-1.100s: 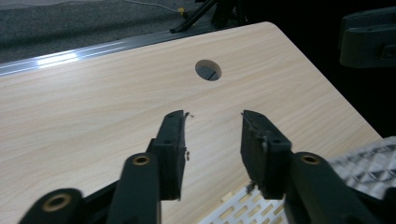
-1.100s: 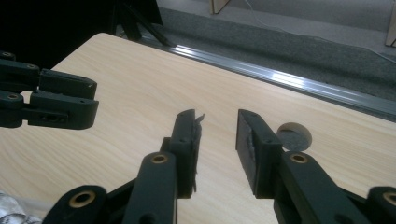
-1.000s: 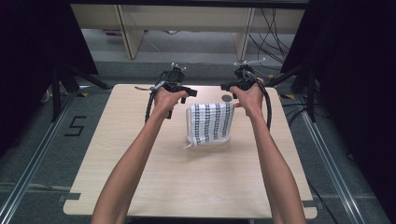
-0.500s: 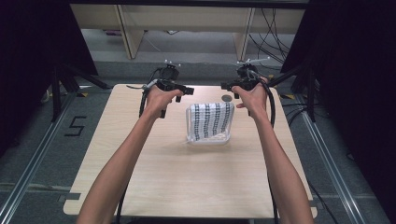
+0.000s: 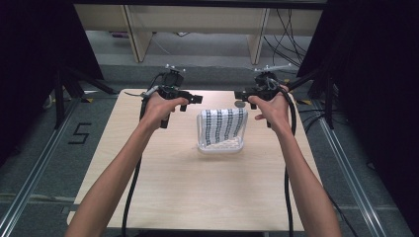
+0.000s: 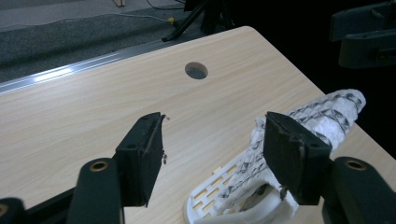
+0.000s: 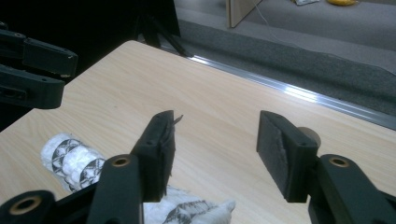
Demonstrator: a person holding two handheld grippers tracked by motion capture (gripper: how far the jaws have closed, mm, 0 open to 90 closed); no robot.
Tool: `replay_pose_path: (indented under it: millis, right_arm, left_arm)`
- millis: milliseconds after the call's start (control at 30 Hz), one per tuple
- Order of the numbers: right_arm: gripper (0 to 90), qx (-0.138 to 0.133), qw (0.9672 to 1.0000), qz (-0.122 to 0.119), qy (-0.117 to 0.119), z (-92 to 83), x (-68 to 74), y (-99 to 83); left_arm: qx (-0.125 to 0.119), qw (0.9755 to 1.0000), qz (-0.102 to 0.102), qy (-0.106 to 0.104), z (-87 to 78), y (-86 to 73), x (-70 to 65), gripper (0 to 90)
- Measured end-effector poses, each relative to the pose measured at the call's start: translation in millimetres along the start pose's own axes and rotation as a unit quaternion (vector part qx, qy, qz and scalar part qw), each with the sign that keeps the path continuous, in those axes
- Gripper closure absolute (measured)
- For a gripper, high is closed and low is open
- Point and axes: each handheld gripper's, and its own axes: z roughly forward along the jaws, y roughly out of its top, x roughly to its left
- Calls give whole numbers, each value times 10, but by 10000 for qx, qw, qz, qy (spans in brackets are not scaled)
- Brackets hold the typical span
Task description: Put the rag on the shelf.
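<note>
On the pale wood-grain table (image 5: 163,173), a slotted white basket (image 5: 220,146) of patterned cloth (image 5: 226,123); both black tongs (image 5: 195,99) (image 5: 240,94) released, empty.

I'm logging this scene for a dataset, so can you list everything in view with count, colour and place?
Table: one, light wood, centre of the high view, with a round hole near its far edge.
Basket: one, white slotted plastic, on the table's middle, toward the far side.
Cloth: one, white with a dark pattern, standing up out of the basket.
Floor marking "5": one, black, on the grey floor left of the table.
Cables: several, black, on the floor behind the table.
Forearms: two, reaching in from the bottom edge.
Left tongs: black, open, above the far left of the basket.
Right tongs: black, open, above the far right of the basket.
</note>
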Motion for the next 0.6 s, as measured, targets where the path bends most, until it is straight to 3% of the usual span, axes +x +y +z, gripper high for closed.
replay_pose_path:
  millis: [67,100,200,600]
  right_arm:
    - [442,-46,9999,87,53,-35,29,-6]
    - [416,-91,9999,-18,93,-54,43,-12]
    - [403,-88,9999,72,111,-78,90,-25]
    - [340,-178,9995,-58,250,-181,245,-102]
  left_arm:
    - [15,10000,34,-36,-32,-9,-22,342]
    - [25,10000,70,-53,-58,-24,-48,315]
    - [42,9999,99,-72,-79,-45,-75,295]
    - [-17,9996,229,-170,-193,-189,-181,263]
